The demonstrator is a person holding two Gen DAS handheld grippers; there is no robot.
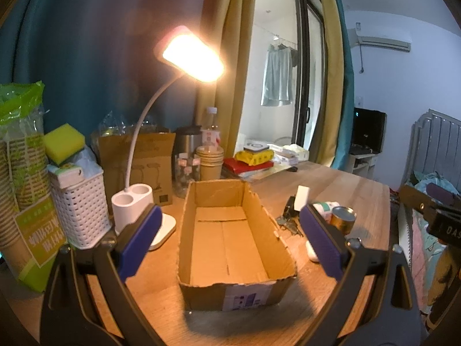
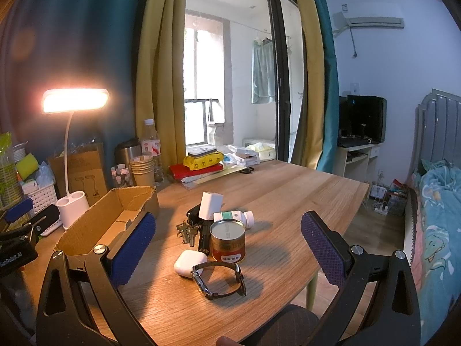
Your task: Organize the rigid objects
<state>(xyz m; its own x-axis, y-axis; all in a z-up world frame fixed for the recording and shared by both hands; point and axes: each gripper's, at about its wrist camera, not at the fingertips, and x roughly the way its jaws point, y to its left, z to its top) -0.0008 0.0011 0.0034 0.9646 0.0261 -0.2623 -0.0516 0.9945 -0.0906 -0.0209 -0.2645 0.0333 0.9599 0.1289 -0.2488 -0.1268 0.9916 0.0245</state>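
Cardboard box point(image 1: 230, 248) sits empty; tin point(image 2: 227, 240), watch point(image 2: 220, 279), earbud case point(image 2: 190, 262), keys point(image 2: 187, 232) wait on the counter point(image 2: 288, 196). Both tongs point(image 1: 230, 236) point(image 2: 227, 248) gape, released.

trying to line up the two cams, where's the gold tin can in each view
Left wrist: the gold tin can stands at right, just behind the right finger's blue pad, partly hidden by it.
Right wrist: the same can stands near centre, between the open fingers, behind the watch.
Shared landmark: the open cardboard box, left of the can in both.
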